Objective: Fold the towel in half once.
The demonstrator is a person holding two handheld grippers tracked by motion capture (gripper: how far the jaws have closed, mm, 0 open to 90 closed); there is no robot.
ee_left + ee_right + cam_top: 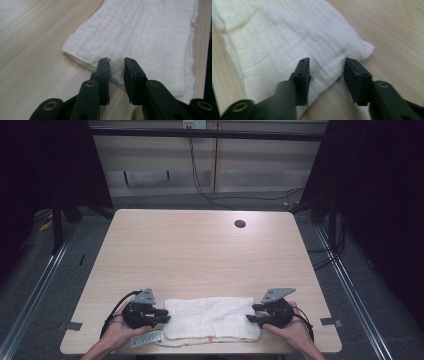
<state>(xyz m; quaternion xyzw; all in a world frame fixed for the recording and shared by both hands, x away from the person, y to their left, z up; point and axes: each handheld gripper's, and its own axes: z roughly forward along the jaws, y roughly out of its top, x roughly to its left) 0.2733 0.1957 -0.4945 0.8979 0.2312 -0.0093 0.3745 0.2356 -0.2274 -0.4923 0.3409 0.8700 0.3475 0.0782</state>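
A folded white cloth [210,320] with a faint red-stitched hem lies flat by the near edge of the wooden table [200,250]. At the cloth's left end, my left gripper [162,316] is held in a hand. In the left gripper view the left gripper [117,61] is open by a narrow gap over the edge of the cloth [150,37]. My right gripper [252,314] is at the cloth's right end. In the right gripper view the right gripper [327,61] is open wider, its jaws straddling the edge of the cloth [287,37] near a corner.
A white label [146,338] sticks out from under the cloth's left near corner. A round cable hole [240,224] sits at the table's far right. Cables [220,195] run across the floor beyond the table, and dark frame posts stand at both sides.
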